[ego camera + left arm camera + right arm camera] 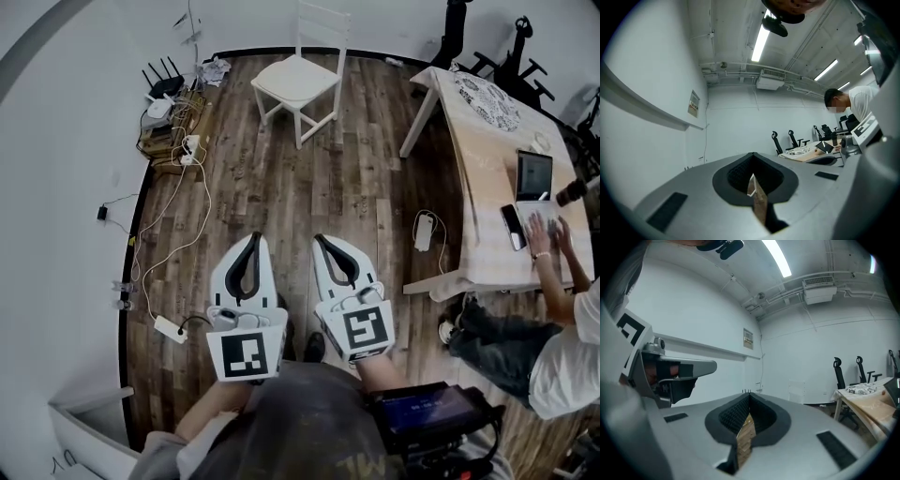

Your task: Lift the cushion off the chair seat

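not started | we hold left tool (251, 240), right tool (320, 241) closed, empty | white seat cushion (292, 79) on white wooden chair (323, 13), well apart

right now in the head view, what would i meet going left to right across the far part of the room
black router → white chair → round patterned mat → laptop

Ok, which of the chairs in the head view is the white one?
The wooden chair standing alone at the top centre; the office chairs beyond the table are black.
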`<state>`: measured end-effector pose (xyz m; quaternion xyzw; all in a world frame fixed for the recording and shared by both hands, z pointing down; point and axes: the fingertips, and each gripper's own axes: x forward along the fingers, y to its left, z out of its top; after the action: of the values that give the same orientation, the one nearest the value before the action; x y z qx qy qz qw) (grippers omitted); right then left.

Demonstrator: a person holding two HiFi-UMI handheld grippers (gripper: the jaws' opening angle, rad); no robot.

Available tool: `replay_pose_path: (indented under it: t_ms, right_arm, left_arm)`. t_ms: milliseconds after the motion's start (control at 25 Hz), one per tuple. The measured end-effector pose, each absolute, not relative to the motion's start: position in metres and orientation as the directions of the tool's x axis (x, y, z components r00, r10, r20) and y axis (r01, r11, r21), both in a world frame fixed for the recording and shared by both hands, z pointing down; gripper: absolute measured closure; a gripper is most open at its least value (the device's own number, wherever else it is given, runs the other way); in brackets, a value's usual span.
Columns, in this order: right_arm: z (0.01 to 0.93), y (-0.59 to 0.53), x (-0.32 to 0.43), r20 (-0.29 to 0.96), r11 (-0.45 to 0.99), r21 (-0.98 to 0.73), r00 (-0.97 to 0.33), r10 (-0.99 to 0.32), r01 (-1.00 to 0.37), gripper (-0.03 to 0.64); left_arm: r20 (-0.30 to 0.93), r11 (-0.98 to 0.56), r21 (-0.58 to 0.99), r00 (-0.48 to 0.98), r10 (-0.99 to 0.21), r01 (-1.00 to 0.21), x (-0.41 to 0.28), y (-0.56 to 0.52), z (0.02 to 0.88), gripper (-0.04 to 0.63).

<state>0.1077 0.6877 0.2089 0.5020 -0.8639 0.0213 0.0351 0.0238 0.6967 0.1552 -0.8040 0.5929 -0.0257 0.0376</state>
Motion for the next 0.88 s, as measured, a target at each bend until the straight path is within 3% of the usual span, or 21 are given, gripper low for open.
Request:
replay_pose_path:
  t_ms: [480,880]
  right_arm:
    - [0.210,0.569,0.079,0.125,0.471,0.013,-0.465,-0.876,-0.882,0.609]
    - [0.183,0.469,0.035,0.075,0.466,0.055,-0.462,-0.884,-0.883,0.609]
  left_arm:
    - [-0.024,-0.300,-0.049,0.301,-0.953,-0.953,-0.011,0.577,0.158,0.589]
    - [-0.109,-0.309,-0.058,0.314,-0.943,-0.949,-0.052,0.481,0.131,0.589]
